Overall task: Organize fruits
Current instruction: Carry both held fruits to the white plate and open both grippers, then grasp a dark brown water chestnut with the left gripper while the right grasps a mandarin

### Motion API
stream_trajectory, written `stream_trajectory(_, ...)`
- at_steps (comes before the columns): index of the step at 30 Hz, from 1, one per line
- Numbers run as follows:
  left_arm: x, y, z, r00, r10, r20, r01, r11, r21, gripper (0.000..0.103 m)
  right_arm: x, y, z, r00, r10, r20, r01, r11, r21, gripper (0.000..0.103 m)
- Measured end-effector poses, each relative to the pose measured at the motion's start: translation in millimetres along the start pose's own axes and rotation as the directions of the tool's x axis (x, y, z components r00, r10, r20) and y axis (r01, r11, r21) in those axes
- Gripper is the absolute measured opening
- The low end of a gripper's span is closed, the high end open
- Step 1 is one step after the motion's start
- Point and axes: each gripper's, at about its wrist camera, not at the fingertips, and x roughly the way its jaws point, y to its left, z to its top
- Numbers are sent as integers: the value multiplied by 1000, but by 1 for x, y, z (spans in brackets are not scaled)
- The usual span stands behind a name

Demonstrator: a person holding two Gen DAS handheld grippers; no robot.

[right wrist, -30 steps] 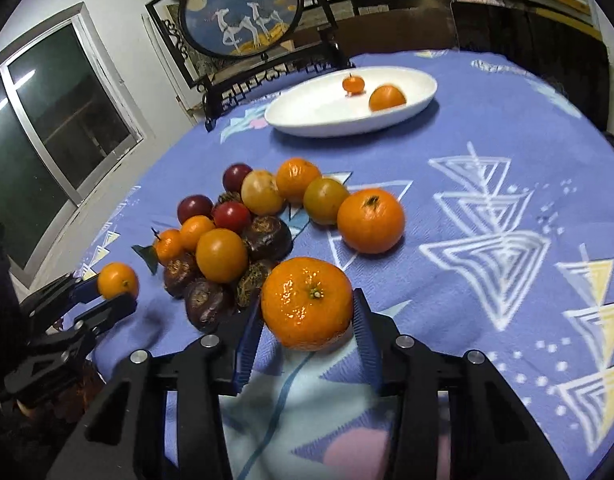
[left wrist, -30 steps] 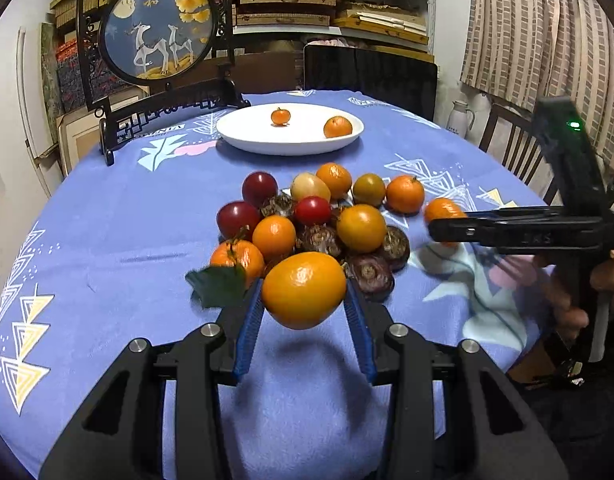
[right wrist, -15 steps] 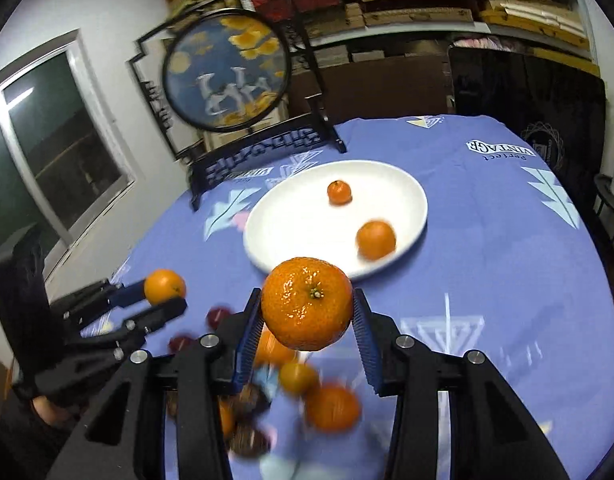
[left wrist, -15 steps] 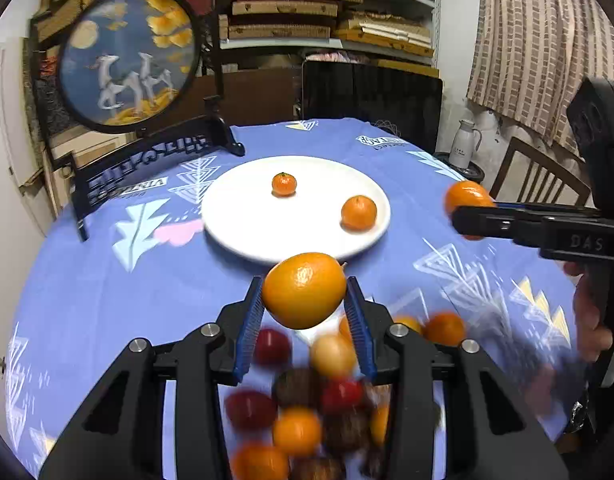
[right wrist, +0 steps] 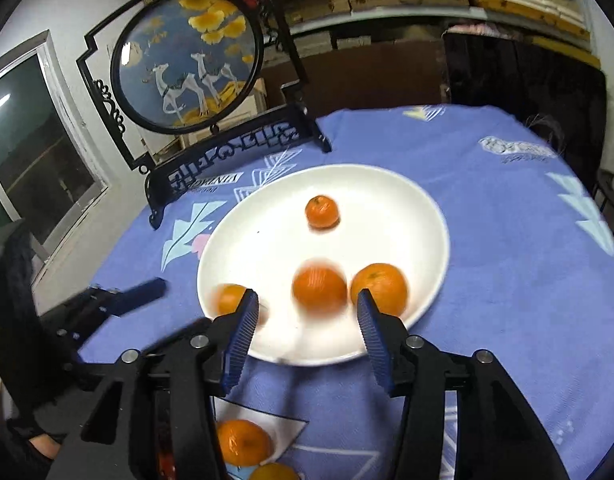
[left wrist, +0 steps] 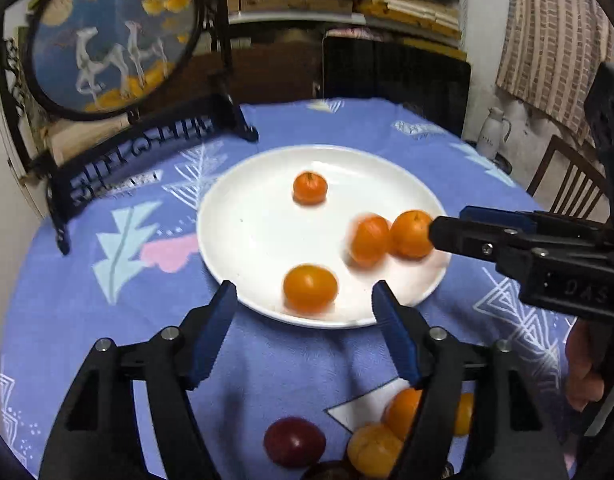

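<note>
The left tool (left wrist: 303,312), spread and holding nothing, hangs at the 6 o'clock rim of the round white plate (left wrist: 243,240) on the blue patterned counter (left wrist: 107,312). Four orange mandarins lie on the plate; the nearest (left wrist: 310,288) sits by that rim. The right tool (right wrist: 305,308), also spread and bare, frames a blurred mandarin (right wrist: 319,290). Only the right view shows the window (right wrist: 31,152) at 9 o'clock; only the left view shows a dark red fruit (left wrist: 294,442) below.

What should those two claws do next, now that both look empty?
Probably pull both back toward the fruit pile for more. The left gripper and right gripper are open, and four oranges sit on the white plate.
</note>
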Motion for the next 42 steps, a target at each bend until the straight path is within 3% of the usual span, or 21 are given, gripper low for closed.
stream_trajectory(5, -59, -9, -29, 998, -40, 38, 38, 998, 44, 69, -42, -4, -30, 1000, -8, 25, 9, 1000, -8, 56)
stream_trajectory(10, -111, -19, -97, 997, -76, 9, 75, 991, 111, 70, -75, -17, -76, 999, -30, 15, 30, 999, 23, 57)
stream_trajectory(13, -120, -20, -132, 996, -78, -37, 81, 990, 112, 70, -87, -22, -105, 999, -40, 1, 40, 998, 46, 57)
stream_trajectory(18, -117, -22, -175, 993, -68, -95, 78, 991, 105, 58, -99, -19, -138, 999, -29, -18, 30, 997, 64, 57)
stream_trajectory(22, -103, -29, -178, 996, -50, -80, 59, 991, 116, 46, -103, -14, -152, 999, -32, -29, 34, 998, 60, 57)
stream_trajectory(26, -93, -30, -177, 996, -30, -89, 39, 994, 98, 44, -111, -12, -157, 999, -39, -23, 40, 998, 51, 57)
stream_trajectory(32, -120, -32, -190, 988, -120, -98, 127, 990, 66, 37, -125, -20, -163, 998, -66, -4, 66, 996, 55, 57)
stream_trajectory(37, -137, -43, -199, 968, -228, -108, 238, 967, 87, 37, -118, -25, -168, 998, -55, -24, 56, 996, 69, 58)
stream_trajectory(39, -130, -45, -197, 980, -169, -106, 179, 979, 100, 38, -114, -24, -169, 998, -43, -34, 46, 996, 72, 58)
stream_trajectory(42, -102, -25, -192, 981, -120, -150, 122, 992, 3, 38, -112, -21, -170, 999, -30, -40, 33, 997, 64, 58)
